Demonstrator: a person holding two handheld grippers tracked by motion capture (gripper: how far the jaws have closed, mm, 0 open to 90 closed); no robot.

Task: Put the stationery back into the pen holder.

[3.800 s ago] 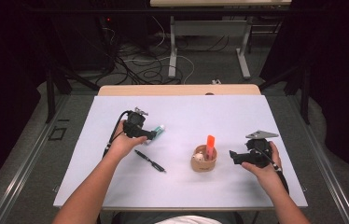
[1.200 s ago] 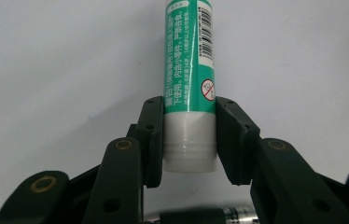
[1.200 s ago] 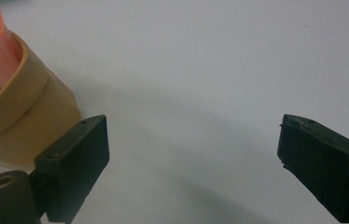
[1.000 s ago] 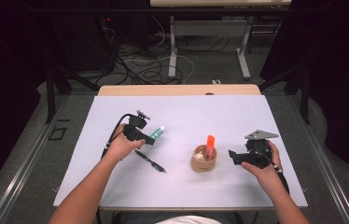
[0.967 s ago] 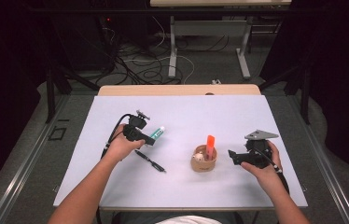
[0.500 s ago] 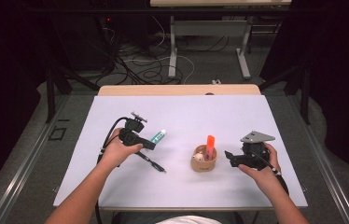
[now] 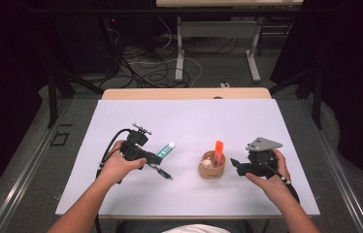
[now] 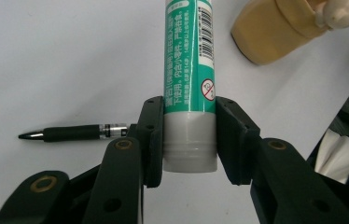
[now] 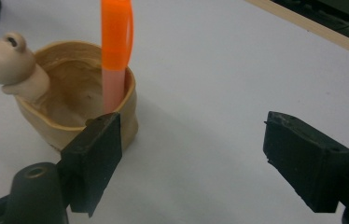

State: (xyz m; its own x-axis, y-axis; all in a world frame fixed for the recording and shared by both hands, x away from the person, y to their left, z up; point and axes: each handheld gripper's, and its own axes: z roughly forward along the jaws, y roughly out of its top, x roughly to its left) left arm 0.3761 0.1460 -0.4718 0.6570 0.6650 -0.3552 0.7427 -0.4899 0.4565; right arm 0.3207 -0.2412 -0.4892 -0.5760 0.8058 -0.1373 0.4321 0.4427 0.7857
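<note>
On the white surface [image 7: 189, 121] we hold a green glue stick [image 8: 189, 60] in the left claw [image 8: 189, 140], gripped at its grey bottom end and lifted above a black pen [image 8: 72, 133]; the risk is that the round tube slips or turns between the pads, because they hold only its short end. The cup [image 7: 212, 166] with the orange marker [image 9: 115, 51] stands to the right of the stick, and the right claw [image 9: 210, 140] waits just beside it, its jaws apart, holding nothing, and lately closing.

White table [image 7: 194, 116], pen [image 7: 161, 172], tan cup [image 7: 212, 169]
</note>
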